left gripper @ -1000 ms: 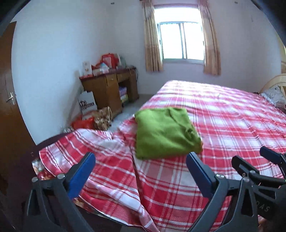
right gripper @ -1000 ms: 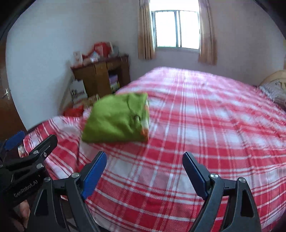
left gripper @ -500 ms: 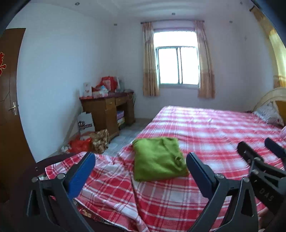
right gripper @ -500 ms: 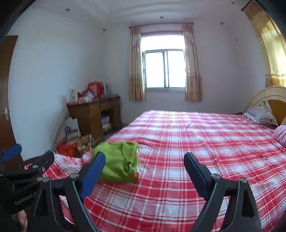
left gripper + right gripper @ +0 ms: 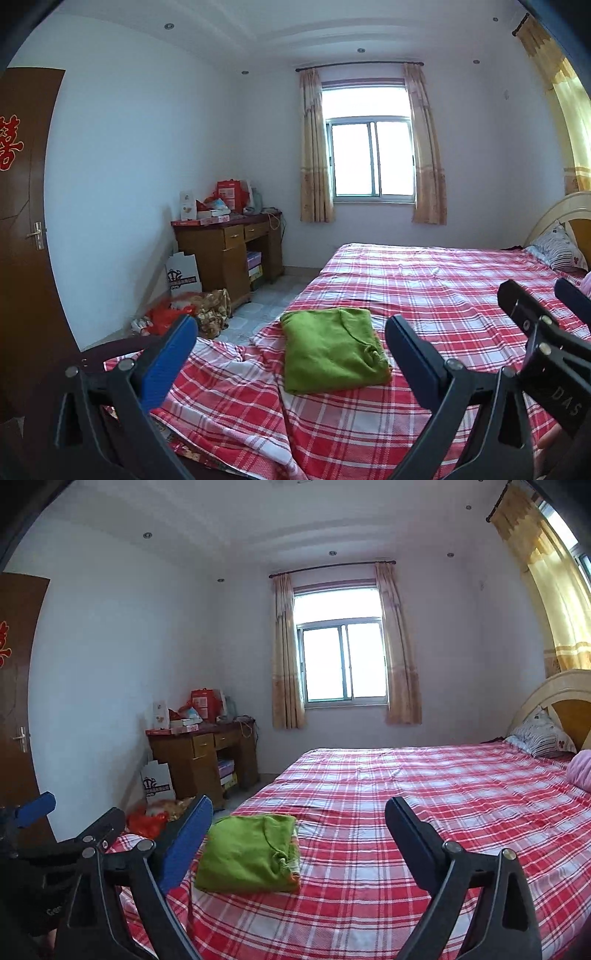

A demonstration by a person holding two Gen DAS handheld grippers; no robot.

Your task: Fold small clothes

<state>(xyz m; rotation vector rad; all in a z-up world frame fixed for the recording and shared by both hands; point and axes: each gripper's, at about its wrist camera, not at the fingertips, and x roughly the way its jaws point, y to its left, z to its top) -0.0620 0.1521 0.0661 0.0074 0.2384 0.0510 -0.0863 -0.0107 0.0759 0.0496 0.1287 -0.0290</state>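
Nearest: left gripper (image 5: 288, 356) fingers spread apart, gripping nothing; right gripper (image 5: 297, 838) likewise spread, nothing held. Beyond, folded green garment (image 5: 330, 354) flat on red plaid bed (image 5: 443, 295), near foot corner, clear of both grippers. Farther left, wooden desk (image 5: 229, 243) piled with boxes. Curtained window (image 5: 371, 158) in far wall.

The near corner of the red-and-white checked bedspread (image 5: 424, 295) drops out of view behind the left gripper's black frame. The wooden headboard (image 5: 569, 705) is cut by the right edge, as is a pink pillow (image 5: 580, 770). The boxes piled on the brown wooden desk (image 5: 225, 240) are too small to identify, perhaps gift packaging.
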